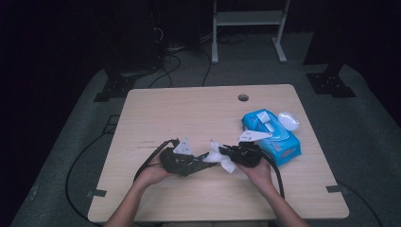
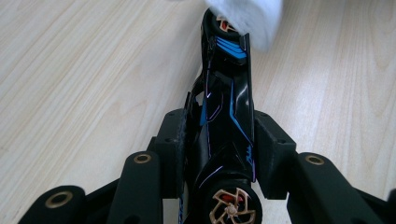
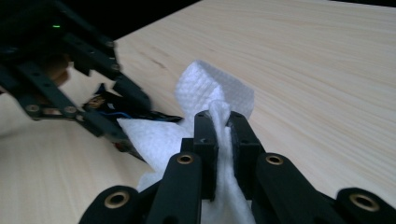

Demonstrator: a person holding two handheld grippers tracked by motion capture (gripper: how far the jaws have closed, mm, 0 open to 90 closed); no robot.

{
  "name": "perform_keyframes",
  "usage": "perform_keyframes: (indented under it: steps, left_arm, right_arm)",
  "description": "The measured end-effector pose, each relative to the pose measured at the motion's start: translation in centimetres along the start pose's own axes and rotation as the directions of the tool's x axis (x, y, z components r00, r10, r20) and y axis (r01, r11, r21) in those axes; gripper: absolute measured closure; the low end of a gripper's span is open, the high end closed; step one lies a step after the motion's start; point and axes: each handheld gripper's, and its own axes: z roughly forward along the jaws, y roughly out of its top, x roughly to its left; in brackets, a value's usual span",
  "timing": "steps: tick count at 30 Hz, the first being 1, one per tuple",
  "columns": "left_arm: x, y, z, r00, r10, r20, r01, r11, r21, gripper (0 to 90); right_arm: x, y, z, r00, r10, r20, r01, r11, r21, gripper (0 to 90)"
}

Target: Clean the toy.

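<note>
Jaws of left gripper (image 2: 224,154) clamp a black-and-blue toy (image 2: 226,107), centre of the left gripper view. Right gripper (image 3: 222,122) pinches a white wipe (image 3: 205,88) against the toy's tip. Wipe pack (image 1: 272,135) at right of table (image 1: 165,109).
</note>
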Motion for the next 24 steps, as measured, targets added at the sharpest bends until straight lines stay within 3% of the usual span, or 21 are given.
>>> perform_keyframes:
  steps: [3, 6, 8, 13, 20, 23, 24]
  left_arm:
    - [0.0, 0.1, 0.0, 1.0, -0.001, 0.001, 0.001, 1.0, 0.004, 59.0]
    - [0.0, 0.5, 0.1, 0.9999, -0.008, 0.015, 0.008, 1.0, -0.003, 54.9]
    - [0.0, 0.9, 0.3, 0.9998, -0.002, 0.018, 0.002, 1.0, 0.004, 52.6]
    - [-0.1, 2.4, 1.4, 0.9996, 0.009, 0.028, -0.01, 0.9995, 0.03, 49.5]
    - [-0.3, 3.9, 3.3, 0.9994, 0.029, 0.02, -0.031, 0.9903, 0.136, 47.6]
    - [-0.4, 4.4, 4.1, 0.9992, 0.038, 0.013, -0.04, 0.9822, 0.183, 47.2]
    - [-0.4, 4.5, 4.2, 0.9991, 0.041, 0.012, -0.042, 0.9814, 0.187, 51.0]
  right_arm:
    - [0.7, -0.2, 0.8, 0.9993, -0.037, 0.004, 0.037, 0.999, 0.032, 83.3]
    - [-0.2, -1.3, 1.1, 0.999, -0.02, 0.04, 0.016, 0.996, 0.088, 83.3]
    - [-0.9, -1.6, 0.5, 0.9991, 0.01, 0.042, -0.014, 0.997, 0.079, 83.3]
    - [-1.3, -1.3, -0.7, 0.9985, 0.016, 0.052, -0.018, 0.998, 0.053, 83.3]
    - [-1.7, -1.5, -1.1, 0.998, 0.031, 0.055, -0.034, 0.999, 0.043, 83.2]
    - [-1.7, -1.5, -1.2, 0.9981, 0.039, 0.048, -0.041, 0.998, 0.039, 83.3]
    - [-1.7, -1.5, -1.1, 0.9983, 0.036, 0.045, -0.038, 0.998, 0.04, 83.3]
